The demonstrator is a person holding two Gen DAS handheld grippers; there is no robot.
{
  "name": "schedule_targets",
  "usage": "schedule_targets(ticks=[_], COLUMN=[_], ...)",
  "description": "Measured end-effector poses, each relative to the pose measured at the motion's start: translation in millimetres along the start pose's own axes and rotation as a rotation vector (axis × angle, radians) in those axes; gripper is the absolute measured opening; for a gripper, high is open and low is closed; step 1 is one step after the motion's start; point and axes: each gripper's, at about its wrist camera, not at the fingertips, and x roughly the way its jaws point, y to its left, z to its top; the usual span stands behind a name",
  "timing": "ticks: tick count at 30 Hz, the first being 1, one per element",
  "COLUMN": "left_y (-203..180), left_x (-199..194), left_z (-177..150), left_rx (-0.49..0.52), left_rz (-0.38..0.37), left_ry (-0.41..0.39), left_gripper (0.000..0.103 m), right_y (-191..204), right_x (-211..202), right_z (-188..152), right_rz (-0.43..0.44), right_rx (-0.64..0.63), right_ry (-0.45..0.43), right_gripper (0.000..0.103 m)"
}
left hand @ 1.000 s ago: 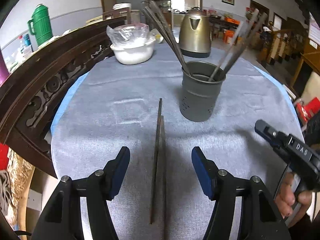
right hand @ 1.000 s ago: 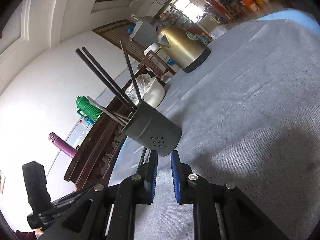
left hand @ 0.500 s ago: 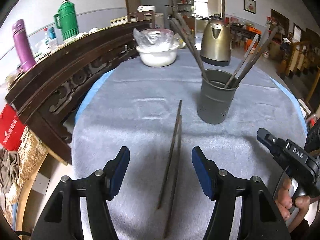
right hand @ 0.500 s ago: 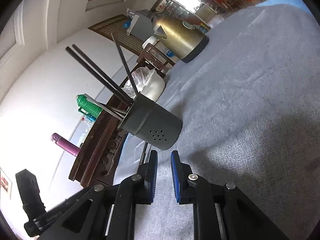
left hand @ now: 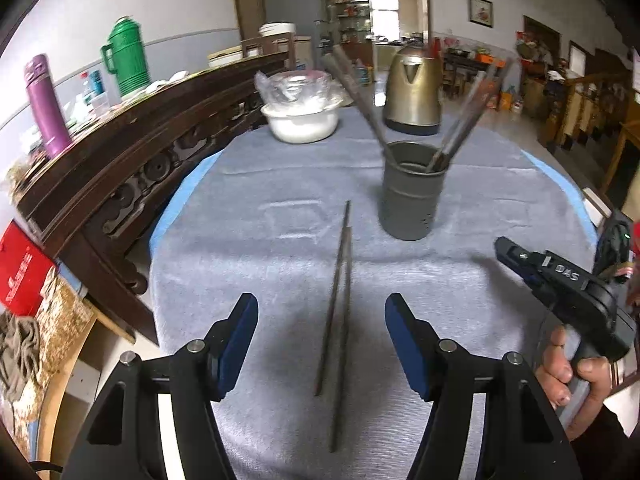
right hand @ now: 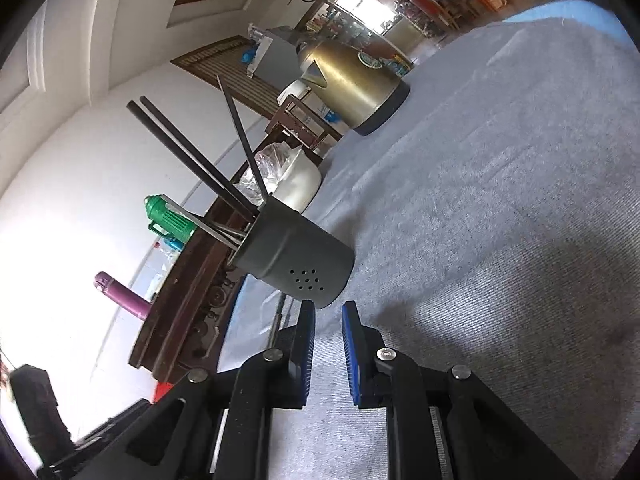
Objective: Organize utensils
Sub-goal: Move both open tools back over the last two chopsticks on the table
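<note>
1. Pair of thin dark metal chopsticks (left hand: 338, 300) flat on the grey ribbed tablecloth (left hand: 248, 248), side by side, pointing toward the dark grey perforated metal utensil cup (left hand: 410, 196) — the only loose pieces; the others already stand in the cup, splayed against its rim.
2. Left gripper (left hand: 322, 334) wide, blue pads either side of the pair, nothing touched, nothing held. Likely lined up along the sticks so both can be pinched together.
3. Right gripper (right hand: 328, 350) narrow, small gap, empty — parked low just beside the cup, probably clear of the other's approach.
4. Left view only: full chopstick length, the hand (left hand: 576, 372) on the right tool.
5. Right view only: cup's drain holes close up; chopsticks mostly hidden behind the cup and gripper.
6. Gold kettle (left hand: 414, 88) and white bowl (left hand: 302, 122) at the far end, well apart.
</note>
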Motion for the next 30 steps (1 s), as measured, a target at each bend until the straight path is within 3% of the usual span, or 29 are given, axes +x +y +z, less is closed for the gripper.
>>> schedule_targets(ticks=[5, 13, 22, 30], left_y=[-4.0, 13.6, 42.6, 50.1], left_x=[-1.8, -3.3, -2.0, -2.9], left_z=[-0.1, -10.6, -21.3, -26.6], left_rx=[0.033, 0.0, -0.066, -0.063], left_rz=[-0.054, -0.12, -0.143, -0.158], left_ry=[-0.016, -0.024, -0.023, -0.028], left_gripper=[0.067, 0.067, 0.067, 0.067], right_y=[4.7, 10.3, 10.3, 9.9], right_x=[-1.5, 0.1, 0.1, 0.2], right_z=[-0.9, -2.9, -3.7, -3.7], right_rz=[-0.039, -0.105, -0.136, -0.153], right_rx=[-0.034, -0.083, -0.082, -0.078], right_ry=[-0.017, -0.019, -0.02, -0.025], right_gripper=[0.017, 0.017, 0.016, 0.016])
